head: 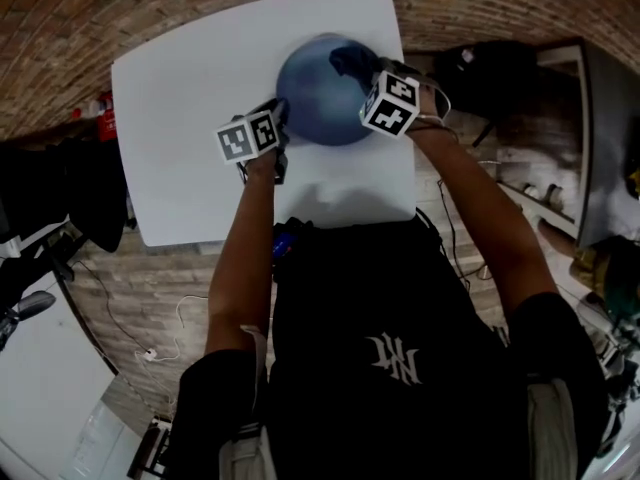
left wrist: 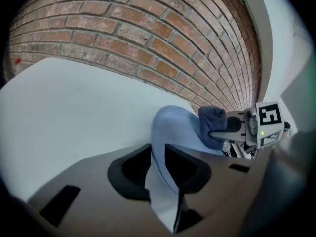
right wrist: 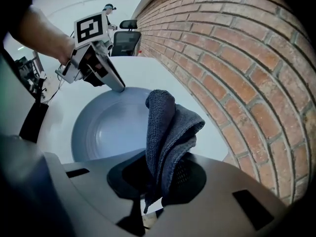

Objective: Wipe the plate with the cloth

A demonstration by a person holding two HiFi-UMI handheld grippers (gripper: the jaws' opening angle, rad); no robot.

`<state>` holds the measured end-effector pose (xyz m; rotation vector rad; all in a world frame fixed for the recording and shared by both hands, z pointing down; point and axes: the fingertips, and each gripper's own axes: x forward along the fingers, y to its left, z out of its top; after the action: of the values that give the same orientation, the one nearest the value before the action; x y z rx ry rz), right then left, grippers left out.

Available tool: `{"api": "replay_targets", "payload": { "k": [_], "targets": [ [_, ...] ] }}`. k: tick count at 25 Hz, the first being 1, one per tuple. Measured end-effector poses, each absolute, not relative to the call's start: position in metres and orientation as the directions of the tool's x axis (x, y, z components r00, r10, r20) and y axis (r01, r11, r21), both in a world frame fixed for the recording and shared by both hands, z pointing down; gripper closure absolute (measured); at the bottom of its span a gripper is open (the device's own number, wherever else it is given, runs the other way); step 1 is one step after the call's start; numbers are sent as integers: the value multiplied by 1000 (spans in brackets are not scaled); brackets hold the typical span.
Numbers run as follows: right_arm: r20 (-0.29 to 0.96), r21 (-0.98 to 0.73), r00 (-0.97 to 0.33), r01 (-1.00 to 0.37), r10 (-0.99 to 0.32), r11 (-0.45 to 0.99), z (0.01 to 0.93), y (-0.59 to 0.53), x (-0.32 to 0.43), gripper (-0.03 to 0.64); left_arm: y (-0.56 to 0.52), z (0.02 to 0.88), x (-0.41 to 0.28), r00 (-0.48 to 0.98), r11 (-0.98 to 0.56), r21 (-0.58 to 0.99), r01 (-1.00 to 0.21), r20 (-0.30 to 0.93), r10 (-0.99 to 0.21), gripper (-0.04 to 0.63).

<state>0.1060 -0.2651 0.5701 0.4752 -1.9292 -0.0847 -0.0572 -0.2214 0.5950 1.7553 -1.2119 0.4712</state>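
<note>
Blue-grey plate [head: 320, 93] lies flat on the white counter [head: 190, 118], ahead of and below both tools. On the side nearest the left tool [left wrist: 158, 169], the plate's rim runs between that tool's jaws. Those jaws stand apart and straddle the rim without clamping it. The right tool [right wrist: 155, 181] is closed on a dark blue cloth [right wrist: 168, 127], which stands folded and bunched out of its jaws, over the plate's rim beyond that tool. Contact between cloth and plate cannot be determined. The plate is round and shallow, with a broad rim and a smooth well.
</note>
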Motion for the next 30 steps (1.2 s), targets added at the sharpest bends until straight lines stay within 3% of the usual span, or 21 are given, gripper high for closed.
{"api": "replay_targets", "payload": {
  "k": [3,7,11,18,23,30],
  "targets": [
    [851,275,-354,-331,-389,903,552,-266,101,543,-216,578,-56,486,-185,463,-867,701,-522,492],
    [786,205,-452,-454,-422,867,515,-264,88,543,-210,540,-43,596,-301,523,-798,603,-530,572],
    [643,5,-639,-548,-423,836,468,-256,66,543,-200,477,-18,731,-456,583,-672,428,-531,592],
    [367,-85,-818,-503,-442,860,357,-238,38,543,-190,385,-7,841,-677,509,-531,217,-496,594],
    [131,-187,-917,-397,-377,899,283,-197,26,543,-170,323,-24,857,-789,351,-505,99,-505,594],
    [-105,-214,-909,-376,-404,901,215,-141,37,545,-119,237,-63,868,-859,194,-475,-58,-493,594]
  ]
}}
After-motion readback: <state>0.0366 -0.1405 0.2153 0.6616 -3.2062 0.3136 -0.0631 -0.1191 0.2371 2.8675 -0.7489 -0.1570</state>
